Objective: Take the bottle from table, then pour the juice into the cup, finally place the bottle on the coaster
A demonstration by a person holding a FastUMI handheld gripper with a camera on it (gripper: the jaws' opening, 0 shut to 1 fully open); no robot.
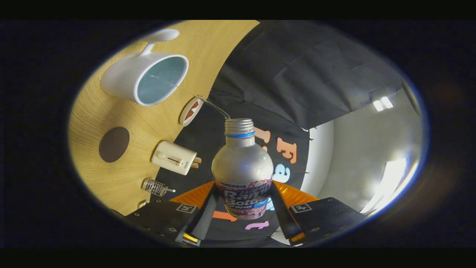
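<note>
Mid-pour, by my reading. Notes run left to right across the gripper view.

Table [111, 111] tilted hard in my view, since I hold the gripper rolled over. Dark round coaster [113, 144] lies flat on the wood, well apart from the bottle, below the cup as I see it. That is where the bottle goes last.

Cup [145, 78]: white, handle pointing away from me, pale blue inside, mouth turned toward me. A thin stream [208, 103] runs from the bottle's lip across to the cup's opening. Cannot tell how much liquid has collected inside.

Near the table edge, just beside the stream's path: a small round disc [191, 110] with a red mark. Further down the wood, a cream plug adapter [174, 158] with two prongs, then a small wire spring-like piece [155, 187]. None of them sit between bottle and cup.

Bottle [242, 175]: silver, cap off, threaded neck pointing ahead and away from my fingers; long axis runs straight along the fingers' line. The mouth points toward the cup, which lies ahead and off to the left of it.

My gripper [242, 208] is clamped on the bottle's labelled lower body, left finger [204, 216] and right finger [284, 214] pressing either side.

Judgement: the coming move turns on righting the bottle first, then swinging left, down past the cup to the coaster. The adapter sits close to that route; worth minding.
</note>
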